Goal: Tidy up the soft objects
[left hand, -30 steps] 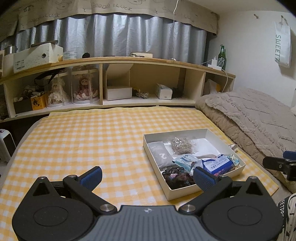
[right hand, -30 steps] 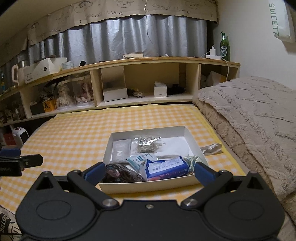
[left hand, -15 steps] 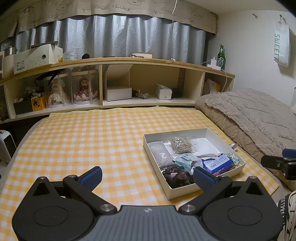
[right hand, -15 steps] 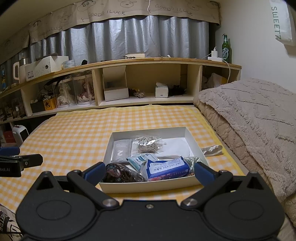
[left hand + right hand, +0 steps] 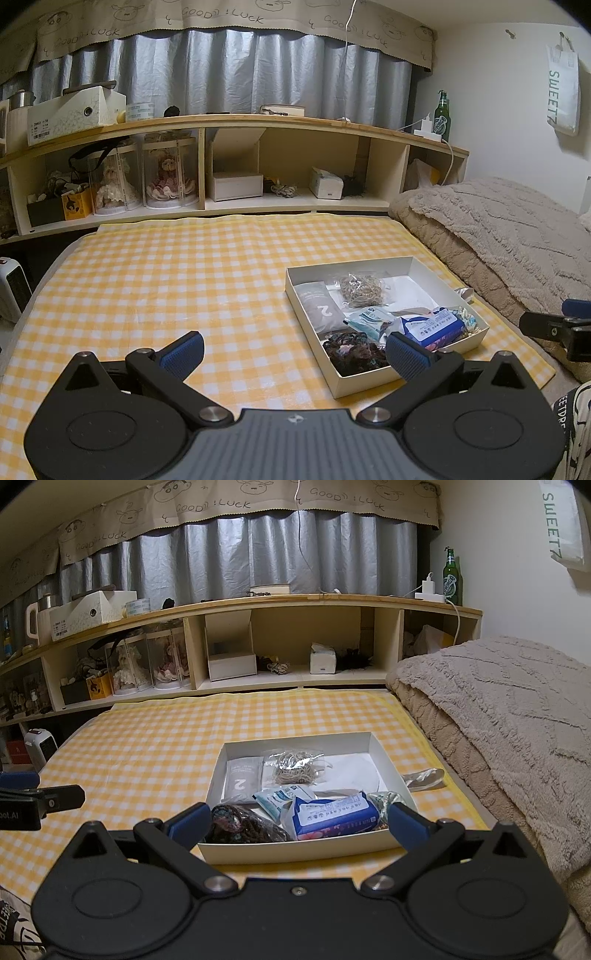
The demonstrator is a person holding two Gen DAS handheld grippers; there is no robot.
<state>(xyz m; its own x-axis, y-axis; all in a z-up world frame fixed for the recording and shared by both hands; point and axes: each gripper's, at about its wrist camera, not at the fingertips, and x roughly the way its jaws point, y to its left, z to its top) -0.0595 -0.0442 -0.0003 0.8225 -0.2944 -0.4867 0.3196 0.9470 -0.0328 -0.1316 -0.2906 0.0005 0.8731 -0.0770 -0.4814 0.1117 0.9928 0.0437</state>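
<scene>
- Your left gripper, at the bottom of the left wrist view, has its blue-padded jaws spread wide with nothing between them, hovering over the yellow-and-white checked cloth.
- Your right gripper is the same: jaws wide apart, empty, framing the near wall of the shallow white cardboard tray at the centre of its view.
- The soft things are in that tray now. At its near left corner lies a dark crocheted bundle; right of it, a blue-and-white tissue packet; between them, a pale blue sachet.
- Further back in the tray you have a grey pouch marked "2" and a clear bag of tan twine, with white paper behind.
- One piece sits outside: a crinkled clear wrapper on the cloth just beyond the tray's right wall, centre right of the frame.
- My read: this fits either a gathering nearly complete, with that wrapper the last stray, or a filled tray waiting to be sorted out. The pictures don't settle which.
- The tray's contents overlap loosely rather than sitting in rows, so as tidying goes, I'd judge there is room left.
</scene>
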